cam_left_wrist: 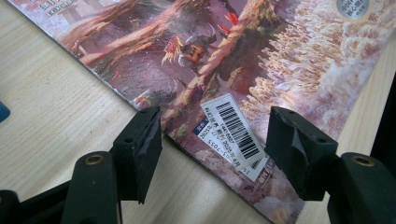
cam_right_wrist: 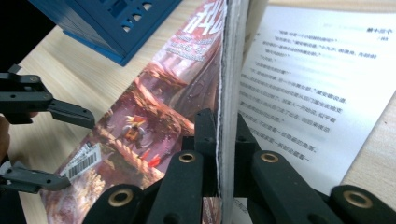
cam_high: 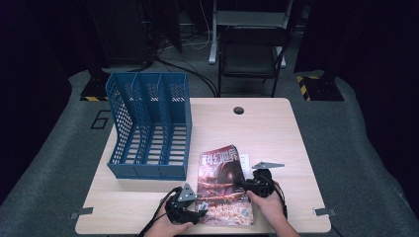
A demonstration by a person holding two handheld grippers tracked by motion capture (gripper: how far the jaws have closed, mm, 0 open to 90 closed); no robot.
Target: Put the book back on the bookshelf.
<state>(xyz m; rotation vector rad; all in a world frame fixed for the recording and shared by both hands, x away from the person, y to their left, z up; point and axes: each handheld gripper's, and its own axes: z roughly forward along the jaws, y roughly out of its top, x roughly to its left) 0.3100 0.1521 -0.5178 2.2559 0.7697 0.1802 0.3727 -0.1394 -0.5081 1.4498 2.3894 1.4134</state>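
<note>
Where the blue file rack (cam_high: 150,127) stands on the left half of the table (cam_high: 276,133), its three slots face the person and their floors are hard to read through the perforated walls; in the right gripper view its corner (cam_right_wrist: 112,23) is cut off by the top edge. Just right of the rack and near the table's front edge lies the magazine (cam_high: 223,185), its cover art too dark and small from above to make out; the title characters are blurred. The left gripper (cam_high: 191,210) rests at the magazine's lower left corner, the hand behind it cut off by the bottom edge; in the left gripper view its jaws stand spread, one over the bare wood and one over the cover, with the barcode sticker (cam_left_wrist: 232,131) between them and nothing pinched. The right gripper (cam_high: 245,186) sits at the magazine's right edge; in the right gripper view its jaws are pressed onto a thin stack of cover and pages standing on edge, which hides what lies behind it; an open text page (cam_right_wrist: 308,93) lies flat to the right, its print too soft to read. The table is pale wood with a dark round hole (cam_high: 238,110) near the far edge; beyond it a dark chair (cam_high: 252,54) stands on grey floor, and the rest of the room is lost in black.
</note>
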